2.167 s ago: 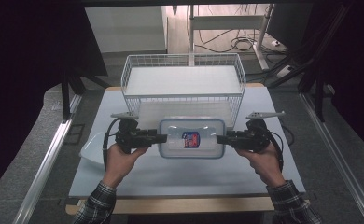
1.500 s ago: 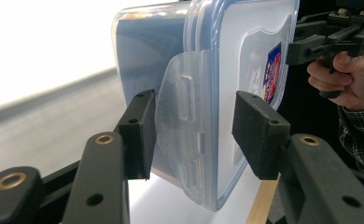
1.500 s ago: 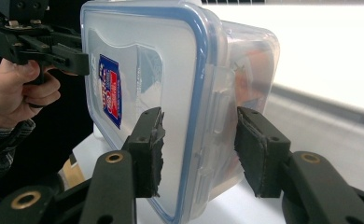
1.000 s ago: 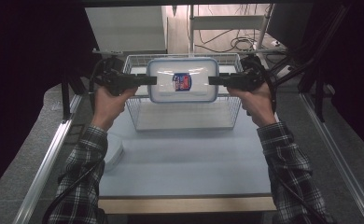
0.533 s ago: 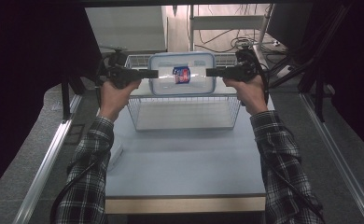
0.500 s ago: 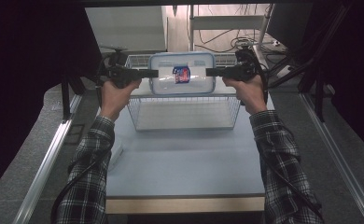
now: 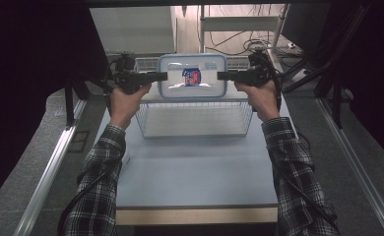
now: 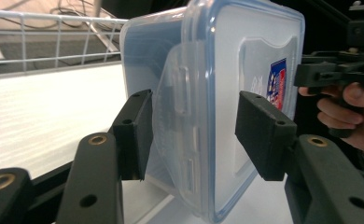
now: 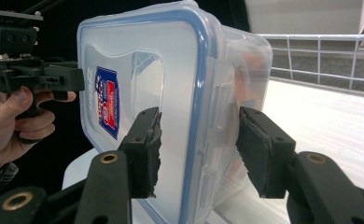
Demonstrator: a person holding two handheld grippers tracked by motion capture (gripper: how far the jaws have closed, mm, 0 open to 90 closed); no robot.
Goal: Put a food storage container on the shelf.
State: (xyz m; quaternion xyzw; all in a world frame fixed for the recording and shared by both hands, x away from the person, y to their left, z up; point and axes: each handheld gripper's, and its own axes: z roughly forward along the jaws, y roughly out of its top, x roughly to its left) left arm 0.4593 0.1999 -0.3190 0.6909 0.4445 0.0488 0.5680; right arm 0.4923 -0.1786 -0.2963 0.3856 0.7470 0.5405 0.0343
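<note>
While the clear plastic food container is held upright on edge above the white wire basket, with its blue-rimmed lid turned toward the person, its whole support is judged to rest on two small grips at opposite short ends. The left hand-held gripper is seen in the left gripper view with its jaws straddling the side latch; a sliver of gap seems to remain at each pad, so whether the box is truly pinched or only bracketed cannot be told. The right hand-held gripper appears in its own view likewise set across lid and body at the latch, the near pad close against the lid, and firm contact cannot be confirmed there either.

A slip is the chief risk: smooth plastic and narrow pads could let the box rotate or drop if one side is relaxed before the other. A fall onto the basket rim could tip it outside, onto the light blue surface. Uneven squeezing across a latch could also spring it open.

As to contents, the basket is seen holding nothing. Through the container's wall an orange shape is faintly visible, but it cannot be identified. A red and blue label is carried on the lid
</note>
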